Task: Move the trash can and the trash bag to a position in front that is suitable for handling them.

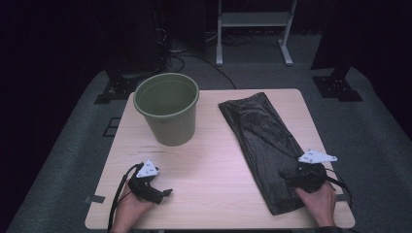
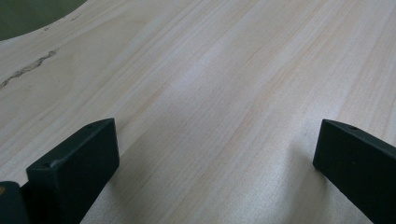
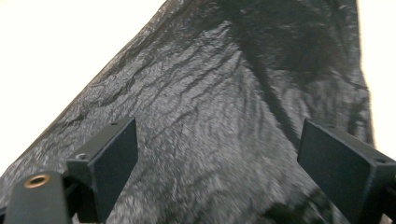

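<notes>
Where the table's near edge meets the person's hands, the entries begin.

Right gripper (image 1: 293, 175): jaws spread wide, clasping nothing, poised directly over the near end of the black bin bag (image 1: 262, 141). In the right gripper view the bag (image 3: 219, 121) fills the gap between both jaws, its crinkled film running ahead and away; whether the pads rest on it cannot be told.

Left gripper (image 1: 163, 193): jaws likewise apart and empty, low over bare wooden table (image 2: 224, 84), well apart from the bag, pointing toward the table's middle.

Black bin bag: lies flat on the right half of the table (image 1: 209, 165). Long axis runs from the near right edge, under the right gripper, diagonally away toward the far centre. The right hand (image 1: 318, 201) is plainly the nearer; the left would have to cross the table.

Green bucket (image 1: 167, 108): upright, open mouth up, far left of centre, just beyond the left gripper's reach line, its curved base edge showing in the left gripper view (image 2: 28, 18). The bag's far end lies near the bucket, not touching.

Judgement: a pinch on the bag's near end falls to the right gripper, straight down.
</notes>
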A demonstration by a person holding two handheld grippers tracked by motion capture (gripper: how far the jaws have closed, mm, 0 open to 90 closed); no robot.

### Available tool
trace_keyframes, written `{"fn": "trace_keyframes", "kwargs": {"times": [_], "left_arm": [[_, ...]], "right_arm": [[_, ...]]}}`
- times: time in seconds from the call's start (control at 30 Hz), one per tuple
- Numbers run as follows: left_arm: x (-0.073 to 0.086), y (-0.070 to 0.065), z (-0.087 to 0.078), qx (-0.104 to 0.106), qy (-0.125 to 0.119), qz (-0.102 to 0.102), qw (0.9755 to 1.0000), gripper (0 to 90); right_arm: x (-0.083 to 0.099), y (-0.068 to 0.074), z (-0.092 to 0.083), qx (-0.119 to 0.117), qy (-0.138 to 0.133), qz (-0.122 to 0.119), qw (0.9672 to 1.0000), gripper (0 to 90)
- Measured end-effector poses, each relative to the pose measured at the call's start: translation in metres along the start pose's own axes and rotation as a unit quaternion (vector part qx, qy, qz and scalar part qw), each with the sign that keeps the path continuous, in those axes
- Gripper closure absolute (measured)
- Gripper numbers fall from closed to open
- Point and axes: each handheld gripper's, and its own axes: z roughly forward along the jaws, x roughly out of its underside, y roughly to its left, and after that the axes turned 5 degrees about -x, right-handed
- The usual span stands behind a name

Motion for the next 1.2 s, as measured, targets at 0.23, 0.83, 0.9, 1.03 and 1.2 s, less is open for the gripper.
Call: {"fn": "trace_keyframes", "kwargs": {"times": [0.23, 0.83, 0.9, 1.03, 1.2], "left_arm": [[0.0, 0.0, 0.0, -0.001, 0.0, -0.002, 1.0, 0.0], [-0.002, 0.005, -0.007, -0.008, -0.005, -0.024, 0.9997, 0.0], [-0.004, 0.006, -0.01, -0.005, -0.009, -0.028, 0.9996, 0.0], [-0.008, 0.007, -0.016, -0.002, -0.007, -0.032, 0.9995, 0.0], [-0.019, 0.009, -0.025, 0.001, -0.018, -0.037, 0.9992, 0.0]], "right_arm": [[0.004, 0.001, 0.018, -0.014, 0.022, 0.005, 0.9997, 10.9], [0.009, -0.001, 0.027, -0.021, 0.052, 0.015, 0.9983, 10.8], [0.009, -0.001, 0.027, -0.021, 0.052, 0.015, 0.9983, 10.8], [0.009, -0.001, 0.027, -0.021, 0.052, 0.015, 0.9983, 10.8], [0.009, -0.001, 0.027, -0.021, 0.052, 0.015, 0.9983, 10.8]]}}
